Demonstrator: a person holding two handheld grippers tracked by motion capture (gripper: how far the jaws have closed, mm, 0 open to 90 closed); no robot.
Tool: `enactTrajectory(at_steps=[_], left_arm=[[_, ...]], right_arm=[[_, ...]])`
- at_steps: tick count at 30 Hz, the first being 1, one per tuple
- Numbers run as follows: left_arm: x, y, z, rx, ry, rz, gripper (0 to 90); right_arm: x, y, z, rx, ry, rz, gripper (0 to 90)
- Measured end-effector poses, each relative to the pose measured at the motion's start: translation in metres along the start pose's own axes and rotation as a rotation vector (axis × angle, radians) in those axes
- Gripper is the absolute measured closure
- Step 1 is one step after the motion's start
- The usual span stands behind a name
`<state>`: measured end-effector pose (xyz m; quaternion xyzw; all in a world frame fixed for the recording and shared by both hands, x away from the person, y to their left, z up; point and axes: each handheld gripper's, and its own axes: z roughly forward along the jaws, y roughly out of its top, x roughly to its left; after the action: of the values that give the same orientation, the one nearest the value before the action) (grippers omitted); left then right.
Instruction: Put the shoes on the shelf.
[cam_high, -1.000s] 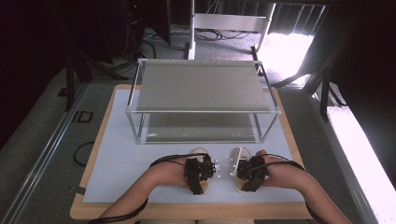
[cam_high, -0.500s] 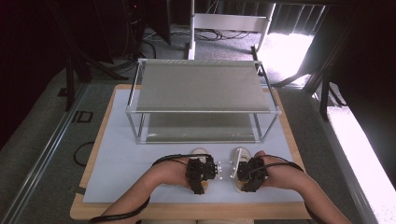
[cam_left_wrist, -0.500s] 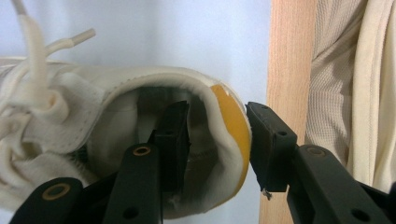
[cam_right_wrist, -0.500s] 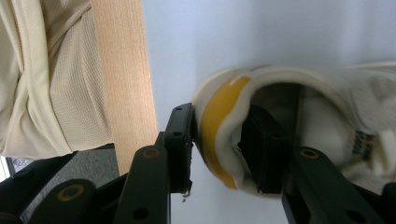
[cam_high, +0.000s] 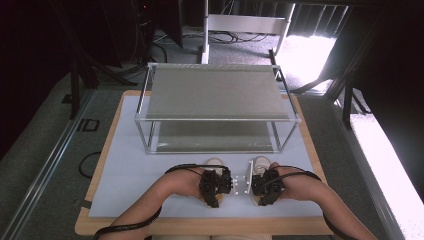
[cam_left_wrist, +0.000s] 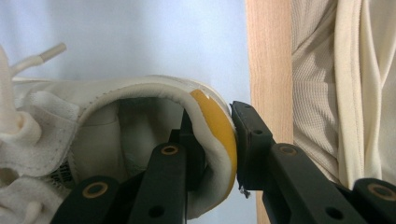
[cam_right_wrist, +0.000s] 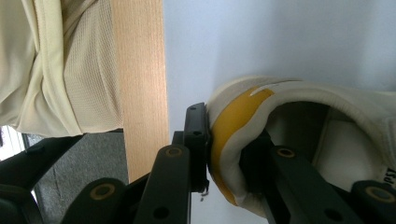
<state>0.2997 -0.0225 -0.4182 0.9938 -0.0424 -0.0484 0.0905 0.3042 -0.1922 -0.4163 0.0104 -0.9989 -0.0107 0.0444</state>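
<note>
Two white shoes sit side by side on the pale mat at the near edge of the table (cam_high: 127, 107), toes pointing away from you toward the wire shelf rack (cam_high: 215, 107).

Left gripper (cam_left_wrist: 217, 140): its jaws have just been closing and now pinch the heel of the left shoe (cam_left_wrist: 140, 93), one jaw inside the collar, the other outside against the yellow heel tab (cam_left_wrist: 215, 126). The pads press on the padding.

Right gripper (cam_right_wrist: 224, 140): the same on the right shoe (cam_right_wrist: 327, 107). Its jaws have just been closing and now clamp the heel wall, the outer jaw on the yellow stripe (cam_right_wrist: 233, 121) and the inner jaw down in the opening.

In the high view your left gripper (cam_high: 216, 186) and right gripper (cam_high: 264, 186) sit close together, each over its own heel, with the shoe toes showing just beyond them.

The relation to watch: each shoe's long axis runs straight from heel to toe toward the rack, directly ahead of the jaws. Each hand has its own shoe, and neither is nearer the rack. I judge the lift comes next; held by the heels alone, the toes will likely droop, so expect them to hang lower than your grip as you carry them forward. The lower shelf opening faces you.
</note>
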Motion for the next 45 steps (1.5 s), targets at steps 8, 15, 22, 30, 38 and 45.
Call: enactTrajectory(at_steps=[8,15,22,30,38,45], left_arm=[[0.006,0.002,-0.013,-0.009,0.03,0.017,75.6],[0.018,0.003,-0.022,-0.025,0.067,0.015,75.7],[0.039,0.004,-0.025,-0.026,0.113,-0.002,75.3],[0.063,0.007,-0.025,-0.033,0.095,0.005,75.7],[0.095,0.012,-0.019,-0.034,0.094,-0.021,75.7],[0.111,0.019,-0.016,-0.02,0.087,-0.02,75.4]], right_arm=[[-0.002,-0.004,-0.01,-0.018,-0.025,0.006,77.7],[-0.006,-0.005,-0.014,-0.018,-0.049,0.006,77.8],[-0.006,-0.006,-0.013,-0.014,-0.058,0.026,77.9],[-0.007,-0.008,-0.012,-0.005,-0.049,0.04,77.9],[-0.012,-0.011,-0.013,-0.003,-0.059,0.036,77.8],[-0.015,-0.011,-0.01,0.004,-0.063,0.034,77.9]])
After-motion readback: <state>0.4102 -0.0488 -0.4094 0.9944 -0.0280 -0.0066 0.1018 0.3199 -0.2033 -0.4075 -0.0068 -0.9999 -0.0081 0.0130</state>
